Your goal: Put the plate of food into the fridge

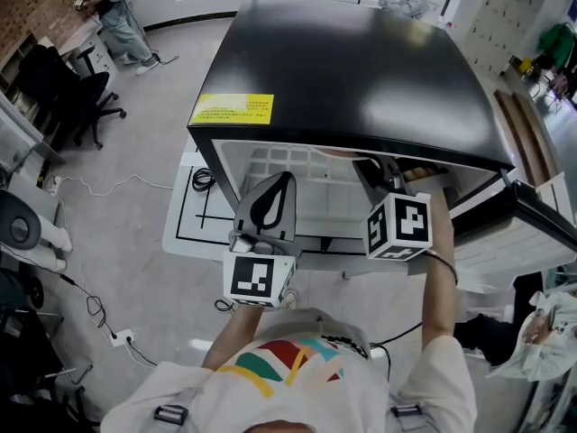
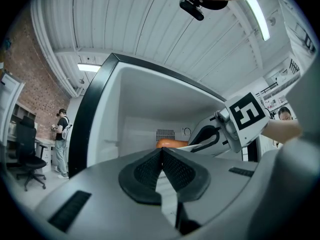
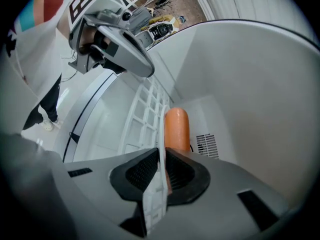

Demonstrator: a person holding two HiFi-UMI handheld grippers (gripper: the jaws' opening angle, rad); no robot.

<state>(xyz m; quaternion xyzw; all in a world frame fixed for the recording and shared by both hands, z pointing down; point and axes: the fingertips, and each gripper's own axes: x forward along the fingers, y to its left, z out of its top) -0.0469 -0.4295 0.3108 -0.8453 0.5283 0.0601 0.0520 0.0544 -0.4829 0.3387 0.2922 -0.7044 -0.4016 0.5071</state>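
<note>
Right tongs (image 3: 161,155) on plate (image 3: 152,204), yellow label (image 1: 232,109) apparently unreadable

The fridge's black top panel (image 1: 361,70) is smooth and highly glossy and mirrors the ceiling lights. The yellow rectangular sticker (image 1: 233,108) on it looks like matt paper. The white inner walls (image 3: 240,84) and the white lattice shelf (image 3: 144,111) look like smooth plastic with a soft sheen. The orange sausage (image 3: 177,129) has a smooth, faintly shiny skin. The thin white plate (image 3: 154,204) is smooth-edged and is pinched by the right hand-held gripper (image 3: 160,156), which has a matt grey plastic-looking shell and black finely ribbed pads (image 3: 142,171). The person's white printed shirt (image 1: 297,377) is cloth.
</note>
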